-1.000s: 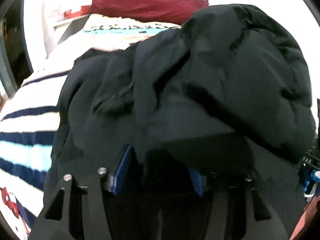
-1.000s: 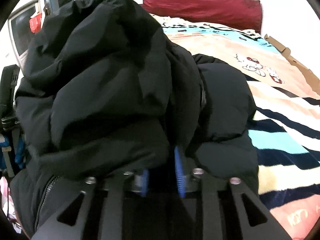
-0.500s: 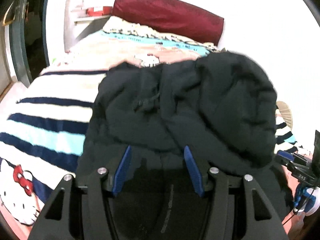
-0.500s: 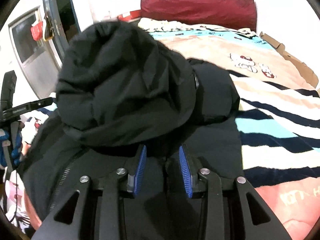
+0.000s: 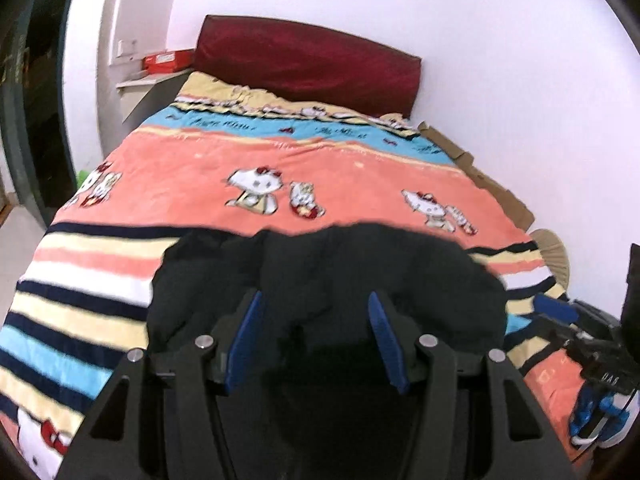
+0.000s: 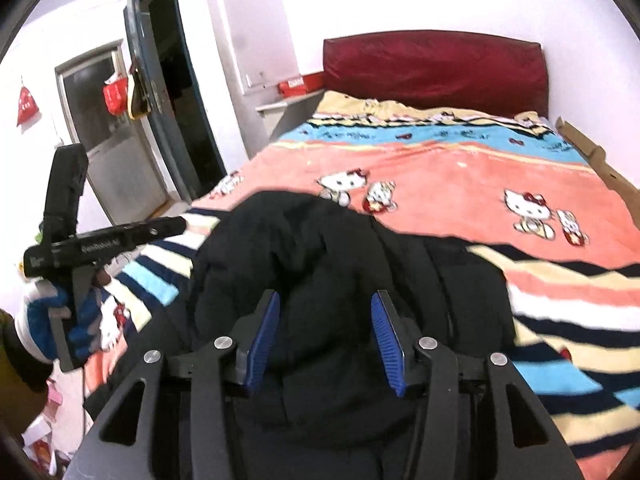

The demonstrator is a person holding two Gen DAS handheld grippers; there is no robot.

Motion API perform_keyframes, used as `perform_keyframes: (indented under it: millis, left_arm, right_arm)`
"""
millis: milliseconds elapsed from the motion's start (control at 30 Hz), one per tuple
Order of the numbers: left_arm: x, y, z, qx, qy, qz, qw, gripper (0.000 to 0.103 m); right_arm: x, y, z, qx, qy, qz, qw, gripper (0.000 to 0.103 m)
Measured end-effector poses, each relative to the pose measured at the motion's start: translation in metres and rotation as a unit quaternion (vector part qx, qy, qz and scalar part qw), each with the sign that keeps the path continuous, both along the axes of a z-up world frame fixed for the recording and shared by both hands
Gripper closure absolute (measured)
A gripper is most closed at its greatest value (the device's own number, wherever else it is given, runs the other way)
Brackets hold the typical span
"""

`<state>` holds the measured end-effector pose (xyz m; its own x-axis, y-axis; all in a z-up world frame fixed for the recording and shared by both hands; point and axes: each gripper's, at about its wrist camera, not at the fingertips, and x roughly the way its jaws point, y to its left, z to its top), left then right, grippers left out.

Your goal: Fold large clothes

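The black padded jacket (image 6: 320,264) lies in a bunched heap on the near end of the bed (image 5: 352,176), just beyond and below both sets of jaws. The left gripper (image 5: 316,340) has its jaws standing apart with dark fabric showing in the gap; the blue pads (image 5: 244,340) do not look pressed on it, so it seems to carry nothing. The right gripper (image 6: 324,340) has just been opening its jaws, and they too stand apart, with the jacket's rounded bulk behind and between them but not pinched. The main risk from here is that the puffy mound, free of both grips, springs up or slumps sideways, undoing whatever fold it holds; the slick shell would help it slide. A second risk is a bad re-grip: closing on the top of the heap would likely catch several layers at once and drag the whole bundle along the striped blanket (image 5: 80,304) instead of turning one edge. The heap also sits close to the bed's near edge, so a pull toward the person could tip it off.
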<state>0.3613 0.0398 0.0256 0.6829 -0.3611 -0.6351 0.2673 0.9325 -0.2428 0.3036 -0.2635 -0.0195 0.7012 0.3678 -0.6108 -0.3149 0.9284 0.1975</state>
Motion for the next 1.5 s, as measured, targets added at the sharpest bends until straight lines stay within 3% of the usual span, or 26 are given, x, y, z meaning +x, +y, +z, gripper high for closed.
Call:
perform_keyframes:
  millis: [100, 200, 367, 500, 600, 800, 1033, 1167, 1300, 1367, 1500]
  left_arm:
    - [0.021, -0.016, 0.005, -0.011, -0.008, -0.009, 0.9999, 0.05]
    - [0.037, -0.04, -0.005, 0.004, -0.002, -0.03, 0.9996, 0.05]
    - [0.038, -0.072, -0.052, 0.046, 0.023, -0.067, 0.9964, 0.05]
    - [0.028, -0.073, -0.089, 0.053, 0.042, -0.075, 0.9949, 0.05]
    - [0.013, -0.066, -0.105, 0.054, 0.041, -0.083, 0.9943, 0.05]
    - [-0.018, -0.069, -0.13, 0.097, 0.028, -0.094, 0.9904, 0.047]
    - [0.015, -0.08, -0.155, 0.11, 0.062, -0.085, 0.9884, 0.045]
    - [0.022, -0.084, -0.155, 0.122, 0.076, -0.081, 0.9863, 0.044]
    - [0.017, -0.078, -0.129, 0.104, 0.077, -0.091, 0.9874, 0.045]
    - [0.013, -0.068, -0.104, 0.079, 0.052, -0.09, 0.9914, 0.045]
    - [0.028, -0.064, -0.07, 0.075, 0.016, -0.083, 0.9936, 0.045]
  right_arm:
    - [0.018, 0.006, 0.004, 0.009, -0.007, 0.004, 1.0, 0.055]
    - [0.035, 0.012, 0.002, 0.015, -0.007, 0.009, 1.0, 0.053]
    - [0.051, 0.018, -0.034, -0.017, 0.025, 0.012, 0.999, 0.053]
    - [0.046, 0.011, -0.075, -0.033, 0.061, 0.016, 0.997, 0.052]
    - [0.034, 0.006, -0.089, -0.033, 0.068, 0.026, 0.997, 0.052]
    - [0.015, 0.008, -0.112, -0.04, 0.092, 0.041, 0.994, 0.051]
    - [0.038, 0.01, -0.136, -0.048, 0.114, 0.016, 0.992, 0.05]
    - [0.045, 0.013, -0.139, -0.059, 0.125, 0.006, 0.99, 0.051]
    - [0.037, 0.014, -0.12, -0.059, 0.135, 0.015, 0.989, 0.05]
    - [0.028, 0.012, -0.099, -0.062, 0.11, 0.03, 0.992, 0.05]
    - [0.032, 0.007, -0.055, -0.047, 0.047, 0.035, 0.997, 0.049]
